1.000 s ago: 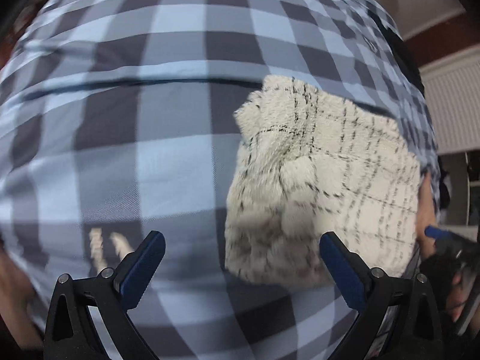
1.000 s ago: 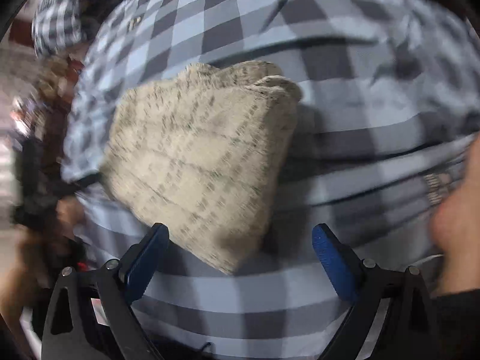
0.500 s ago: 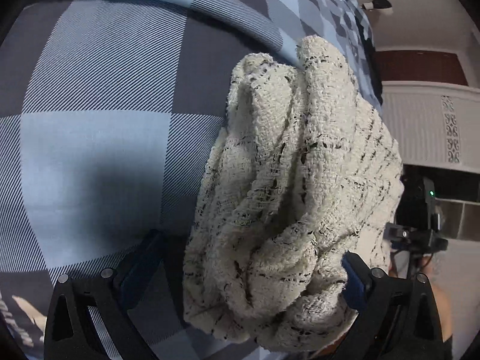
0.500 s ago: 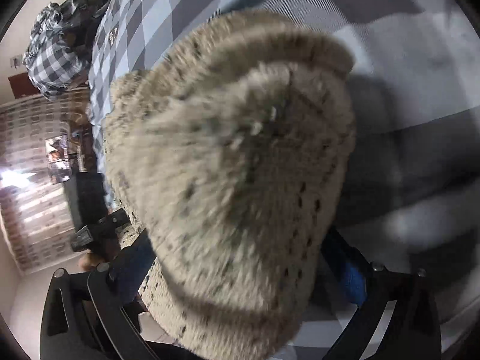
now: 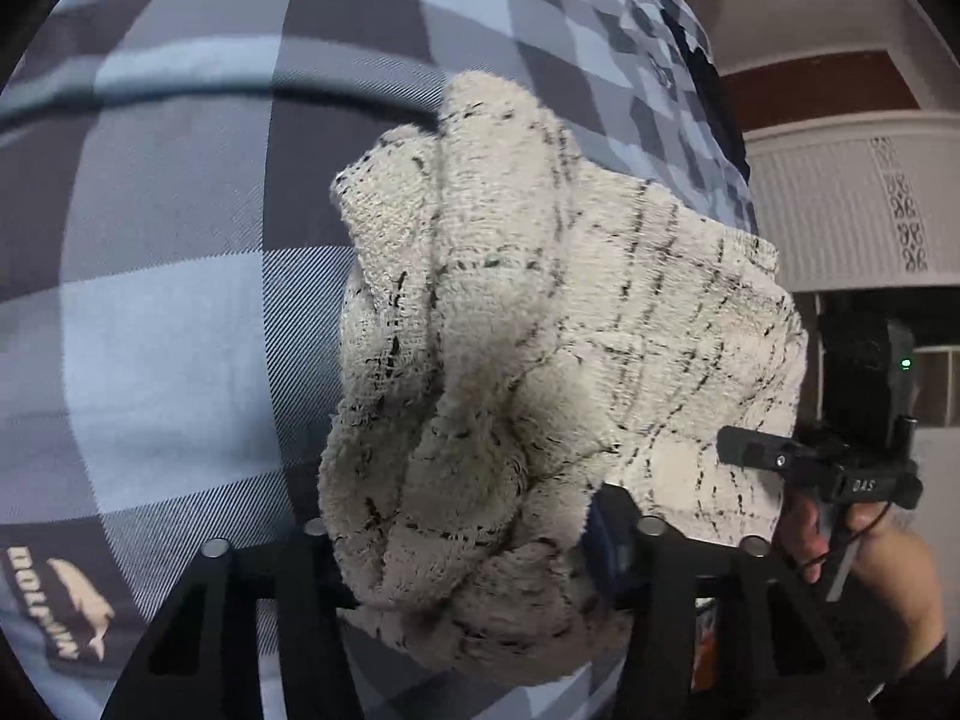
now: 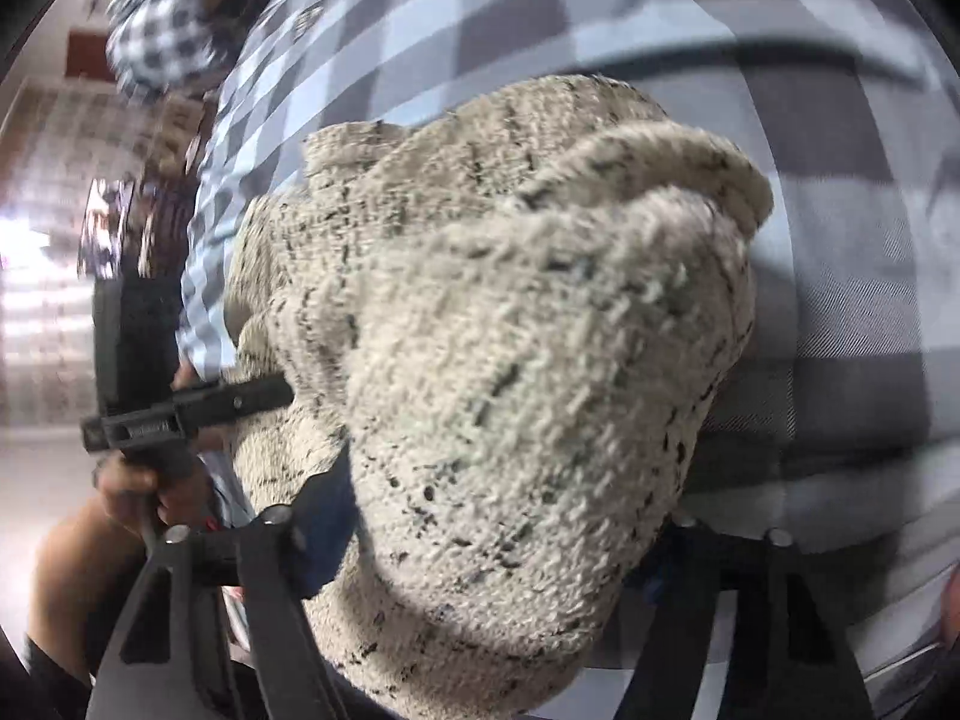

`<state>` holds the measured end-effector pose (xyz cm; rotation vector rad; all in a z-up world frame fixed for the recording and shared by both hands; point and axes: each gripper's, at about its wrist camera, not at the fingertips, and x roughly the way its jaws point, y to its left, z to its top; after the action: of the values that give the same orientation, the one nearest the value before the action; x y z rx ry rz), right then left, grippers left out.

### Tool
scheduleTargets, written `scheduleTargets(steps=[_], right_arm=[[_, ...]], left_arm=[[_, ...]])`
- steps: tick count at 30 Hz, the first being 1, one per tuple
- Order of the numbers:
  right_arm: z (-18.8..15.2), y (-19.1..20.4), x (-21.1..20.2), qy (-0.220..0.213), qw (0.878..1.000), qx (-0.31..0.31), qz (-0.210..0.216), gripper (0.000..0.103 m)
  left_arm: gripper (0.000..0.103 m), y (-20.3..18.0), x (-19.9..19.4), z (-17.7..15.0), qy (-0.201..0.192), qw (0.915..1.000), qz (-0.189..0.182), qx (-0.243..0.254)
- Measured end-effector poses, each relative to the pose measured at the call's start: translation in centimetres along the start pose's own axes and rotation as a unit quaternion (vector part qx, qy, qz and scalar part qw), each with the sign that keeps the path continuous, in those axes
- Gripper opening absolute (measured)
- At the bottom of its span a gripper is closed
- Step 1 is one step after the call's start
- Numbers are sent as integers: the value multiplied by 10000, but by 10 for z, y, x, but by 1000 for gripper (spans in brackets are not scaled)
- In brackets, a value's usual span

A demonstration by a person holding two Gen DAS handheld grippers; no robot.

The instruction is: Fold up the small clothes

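— Left gripper [image 5: 474, 546]?
— Clamped on the cream knit garment [image 5: 540, 360]. Jaws drawn in tight, with a thick bunch of the near edge squeezed between them. Blue pad only just peeking out on the right side of the bunch.
— And the right gripper [image 6: 498, 528]?
— Also pinched on the same cream knit garment [image 6: 510, 330]. Narrowed around a fat fold at the near edge, fingers mostly buried under the fabric. Somewhat blurred, but closed on cloth for certain.
— Where is the garment?
— Bunched up and held between both tools, over the blue and grey checked bedsheet [image 5: 180, 300]. Speckled with thin dark lines, rumpled into folds. Touching the sheet underneath or raised off it: cannot tell.
— Anything else around?
— In the left wrist view, the other tool at the right edge, gripped in the person's right hand [image 5: 870, 564]. In the right wrist view, the person's left hand [image 6: 150, 492] on its handle at the left. A checked bundle [image 6: 174, 30] at the far left of the bedsheet [image 6: 840, 240]. A white ribbed wall panel [image 5: 840, 204] to the far right.
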<state>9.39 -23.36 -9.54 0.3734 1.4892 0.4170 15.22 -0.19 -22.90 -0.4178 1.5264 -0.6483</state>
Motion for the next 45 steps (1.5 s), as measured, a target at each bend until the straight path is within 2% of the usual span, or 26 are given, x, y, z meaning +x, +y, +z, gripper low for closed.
scheduleTargets(steps=[3,8,11,14,17,20,21,23,25,28,29,30,31,32,33,35,37,40,41,42,45], right_arm=[[-2,22,-16,-222,9993,-285,-98,58],[3,55,-67,-827,9921,-921,-211,58],[27,69,-92,-1153,9879,-1010,-218,58],[70,80,-108,-1369,9850,-1020,-258,58],[113,85,-108,-1368,9858,-906,-344,58],[149,88,-85,-1187,9900,-660,-387,58],[148,65,-86,-1069,9915,-617,-405,58],[167,47,-72,-840,9943,-485,-441,58],[187,35,-48,-672,9960,-345,-482,58],[198,14,-21,-483,9977,-11,-467,60],[199,6,-10,-457,9978,143,-452,67],[200,1,-6,-492,9978,266,-369,77],[199,-4,-5,-545,9974,385,-275,84],[197,-7,-5,-544,9970,491,-251,94],[194,-10,-5,-453,9966,647,-237,97],[194,-4,-15,-213,9948,952,-304,97],[190,11,-35,-266,9930,935,-672,97],[164,46,-78,-696,9873,516,-1334,97],[147,65,-97,-920,9810,309,-1679,97],[132,77,-110,-1087,9765,138,-1855,97],[74,106,-151,-1540,9608,-493,-2254,97]], left_arm=[[46,-14,-20,-2,-170,9998,23,130],[45,-27,-63,5,-647,9970,-416,91],[45,-41,-90,29,-1096,9929,-428,162],[45,-51,-112,68,-1454,9888,-295,141],[45,-53,-117,111,-1537,9880,-87,144],[45,-44,-106,154,-1644,9862,173,21],[45,-41,-99,165,-1625,9863,270,9],[45,-28,-83,187,-1560,9869,387,-111],[45,-12,-66,200,-1543,9866,433,-297],[48,15,-32,210,-1443,9863,419,-673],[50,24,-26,211,-1496,9850,335,-791],[65,27,-24,212,-1556,9836,320,-856],[88,30,-23,213,-1566,9818,449,-973],[97,32,-24,209,-1536,9804,647,-1054],[103,32,-26,210,-1511,9783,899,-1093],[103,20,-42,204,-1632,9757,1189,-849],[103,0,-61,194,-1831,9685,1601,-536],[103,-33,-99,160,-2125,9521,2193,-170],[103,-42,-115,137,-2218,9487,2254,-51],[103,-52,-121,134,-2273,9470,2271,41],[103,-81,-155,77,-2422,9394,2405,320]])
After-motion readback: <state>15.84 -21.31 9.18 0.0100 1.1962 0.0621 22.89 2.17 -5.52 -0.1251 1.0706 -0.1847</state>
